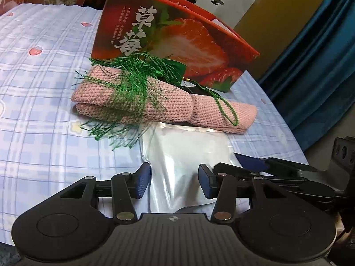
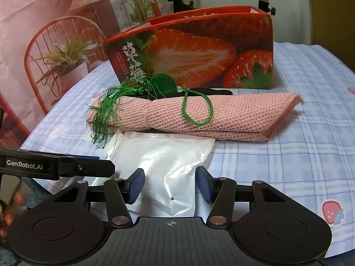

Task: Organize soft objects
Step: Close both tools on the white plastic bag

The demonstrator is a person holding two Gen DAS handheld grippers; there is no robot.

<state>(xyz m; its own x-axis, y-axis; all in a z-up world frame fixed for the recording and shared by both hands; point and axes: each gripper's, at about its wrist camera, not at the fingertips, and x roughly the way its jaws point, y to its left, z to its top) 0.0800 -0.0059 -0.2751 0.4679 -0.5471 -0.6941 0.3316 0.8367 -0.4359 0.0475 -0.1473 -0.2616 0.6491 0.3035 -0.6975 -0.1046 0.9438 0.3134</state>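
Observation:
A folded pink knitted cloth lies on the bed in front of a red strawberry box. A green tassel with a cord loop is draped over the cloth. A clear plastic bag lies nearest to me. My left gripper is open, its pads either side of the bag's near end. My right gripper is open over the same bag. The right gripper shows at the right in the left wrist view.
The bed has a blue checked sheet with strawberry prints. A blue curtain hangs at the right. A backdrop picturing a chair and plants stands at the left.

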